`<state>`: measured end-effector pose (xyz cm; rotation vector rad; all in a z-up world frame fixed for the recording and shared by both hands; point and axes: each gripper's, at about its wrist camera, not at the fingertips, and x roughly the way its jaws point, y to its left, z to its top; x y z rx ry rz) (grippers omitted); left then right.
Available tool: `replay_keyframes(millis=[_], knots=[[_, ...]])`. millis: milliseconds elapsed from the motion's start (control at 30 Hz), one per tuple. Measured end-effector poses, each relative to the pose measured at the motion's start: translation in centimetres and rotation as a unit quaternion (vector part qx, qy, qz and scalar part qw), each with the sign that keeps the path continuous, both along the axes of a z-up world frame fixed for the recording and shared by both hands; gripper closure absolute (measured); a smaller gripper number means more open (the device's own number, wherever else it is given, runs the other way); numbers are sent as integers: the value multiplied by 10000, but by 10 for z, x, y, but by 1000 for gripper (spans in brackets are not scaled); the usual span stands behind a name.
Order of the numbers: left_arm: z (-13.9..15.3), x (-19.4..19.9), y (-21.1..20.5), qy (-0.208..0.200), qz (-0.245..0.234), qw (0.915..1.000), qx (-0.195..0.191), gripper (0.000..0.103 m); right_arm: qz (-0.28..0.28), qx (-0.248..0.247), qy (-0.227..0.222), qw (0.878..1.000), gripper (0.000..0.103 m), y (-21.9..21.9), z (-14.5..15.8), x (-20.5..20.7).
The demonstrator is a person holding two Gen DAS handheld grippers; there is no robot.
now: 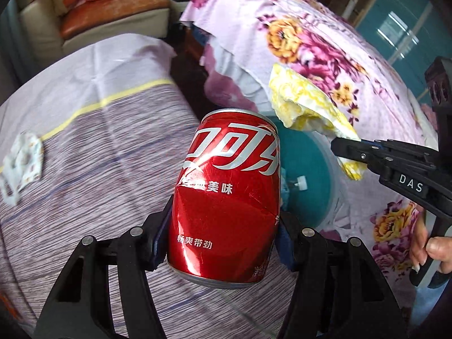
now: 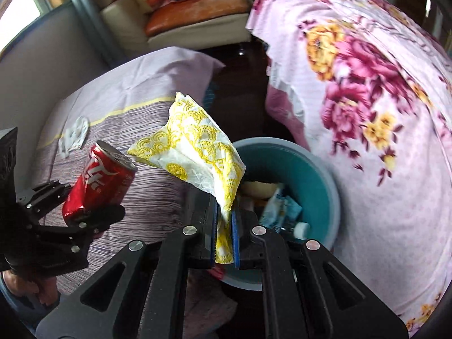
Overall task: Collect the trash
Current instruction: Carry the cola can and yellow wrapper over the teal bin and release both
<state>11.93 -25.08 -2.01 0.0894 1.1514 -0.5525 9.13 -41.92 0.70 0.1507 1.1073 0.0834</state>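
My left gripper (image 1: 223, 226) is shut on a dented red cola can (image 1: 226, 197) and holds it in the air over the striped bed; the can also shows in the right wrist view (image 2: 99, 183). My right gripper (image 2: 224, 226) is shut on a crumpled yellow-and-white napkin (image 2: 195, 147), held above the near rim of a teal trash bin (image 2: 319, 169). The napkin (image 1: 305, 101) and the right gripper (image 1: 347, 152) also show in the left wrist view, above the bin (image 1: 308, 169). The bin holds wrappers and a small white cap.
A white crumpled wrapper (image 1: 22, 166) lies on the striped bedcover (image 1: 99, 141); it also shows in the right wrist view (image 2: 75, 135). A pink floral cloth (image 2: 367, 113) drapes to the right of the bin. A sofa with orange cushions (image 2: 195, 11) stands at the back.
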Motion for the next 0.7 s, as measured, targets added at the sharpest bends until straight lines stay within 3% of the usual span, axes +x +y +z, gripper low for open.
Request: replay_keyframes(millis=[700], knots=[[-20, 6, -68, 158, -435, 9986, 273, 41, -353, 187, 251, 9989, 95, -50, -28, -5]])
